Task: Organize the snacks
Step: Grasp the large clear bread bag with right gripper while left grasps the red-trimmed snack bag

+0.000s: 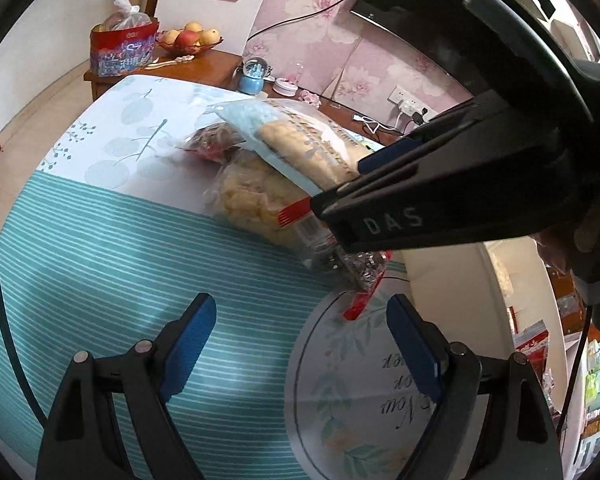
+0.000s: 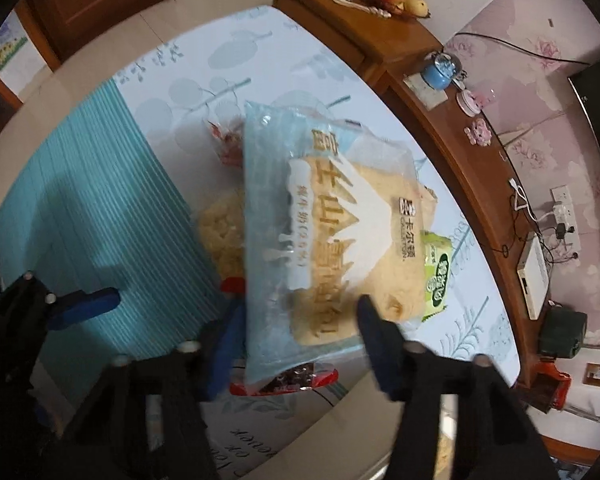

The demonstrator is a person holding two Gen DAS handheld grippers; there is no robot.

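Pale blue bread bag (image 2: 312, 240) on top of the snack pile, in the middle of the table. Lies long and flat, with its near end right between the two blue fingers (image 2: 376, 340) of the right gripper (image 2: 300, 304). One finger close against each long edge of the bag. Too blurry to tell if the pads squeeze the bag or only touch it, so cannot tell if gripped. Points steeply down at the bag from above.

Under the bread bag, a clear bag of yellow snacks (image 2: 220, 232), poking out on the side toward the striped mat. Below the near end, a bag with a red edge (image 2: 292, 384), sticking out onto the round plate (image 1: 340, 380). On the other side, just beside the bread bag, a small green packet (image 2: 436, 276).

All of it on a white tablecloth (image 1: 112, 132) with grey-blue leaves, next to a teal striped mat (image 1: 100, 248).

Left gripper (image 1: 300, 300) wide open, with nothing between its fingers. Hangs over the edge of the mat and the plate, near the pile but apart from it.

Farther off, a bowl of fruit (image 1: 190, 38) on a wooden cabinet (image 1: 204, 66).
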